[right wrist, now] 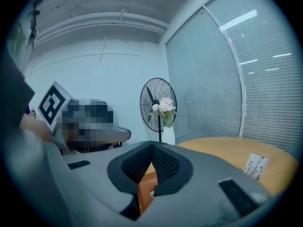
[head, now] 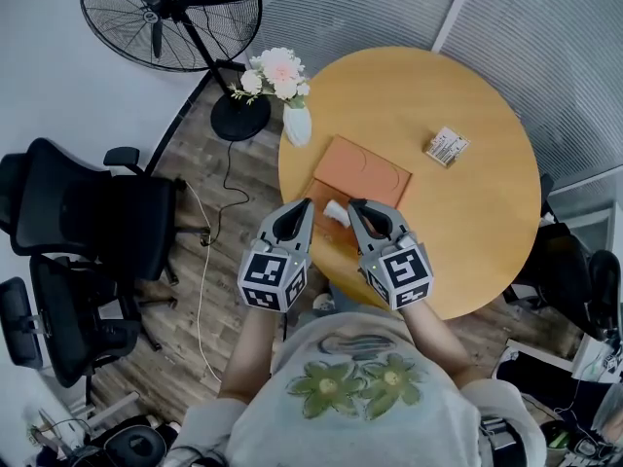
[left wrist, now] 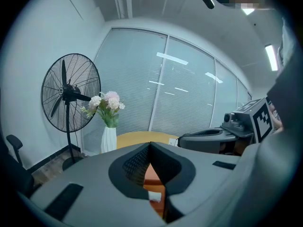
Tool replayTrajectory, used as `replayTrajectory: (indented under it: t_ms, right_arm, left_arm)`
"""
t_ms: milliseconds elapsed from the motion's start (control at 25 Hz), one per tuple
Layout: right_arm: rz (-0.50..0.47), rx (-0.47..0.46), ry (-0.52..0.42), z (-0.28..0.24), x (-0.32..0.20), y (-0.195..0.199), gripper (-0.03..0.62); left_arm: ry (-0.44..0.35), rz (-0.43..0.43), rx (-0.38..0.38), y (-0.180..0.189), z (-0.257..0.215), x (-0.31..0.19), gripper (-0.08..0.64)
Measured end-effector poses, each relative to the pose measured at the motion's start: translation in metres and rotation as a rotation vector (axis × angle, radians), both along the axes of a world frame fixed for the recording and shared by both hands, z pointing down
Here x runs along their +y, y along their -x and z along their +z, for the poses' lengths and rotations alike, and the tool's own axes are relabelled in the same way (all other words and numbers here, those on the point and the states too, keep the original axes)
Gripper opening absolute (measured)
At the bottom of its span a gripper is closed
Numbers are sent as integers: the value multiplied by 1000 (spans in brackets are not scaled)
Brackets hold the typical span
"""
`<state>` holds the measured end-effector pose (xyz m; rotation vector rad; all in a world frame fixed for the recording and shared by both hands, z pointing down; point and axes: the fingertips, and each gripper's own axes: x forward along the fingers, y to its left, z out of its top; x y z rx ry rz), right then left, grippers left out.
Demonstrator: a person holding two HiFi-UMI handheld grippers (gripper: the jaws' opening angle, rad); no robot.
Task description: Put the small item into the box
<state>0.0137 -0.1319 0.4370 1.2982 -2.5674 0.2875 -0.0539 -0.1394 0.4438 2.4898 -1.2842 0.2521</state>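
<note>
An orange flat box [head: 362, 170] lies on the round wooden table [head: 467, 232], left of its middle. A small white item [head: 337, 212] rests at the box's near end, between my two grippers. My left gripper [head: 305, 206] is just left of the white item, jaws shut and empty. My right gripper [head: 356, 205] is just right of it, also shut and empty. Through the left gripper view's shut jaws [left wrist: 150, 144] I see the orange box [left wrist: 152, 176] and the white item [left wrist: 154, 196] below. The right gripper view [right wrist: 152, 144] shows the box [right wrist: 145, 186] beneath its jaws.
A small printed white packet [head: 447, 146] lies on the table's far right part. A white vase of flowers [head: 296, 120] stands at the table's left edge. A floor fan [head: 170, 13] and black office chairs [head: 88, 222] stand to the left.
</note>
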Motion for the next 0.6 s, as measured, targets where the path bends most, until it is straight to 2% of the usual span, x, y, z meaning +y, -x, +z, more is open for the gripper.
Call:
replayTrajectory:
  t_ms: [600]
  right_arm:
    - [32, 11, -3, -2, 5, -13, 3]
  left_arm:
    - [-10, 8, -4, -6, -6, 4, 0]
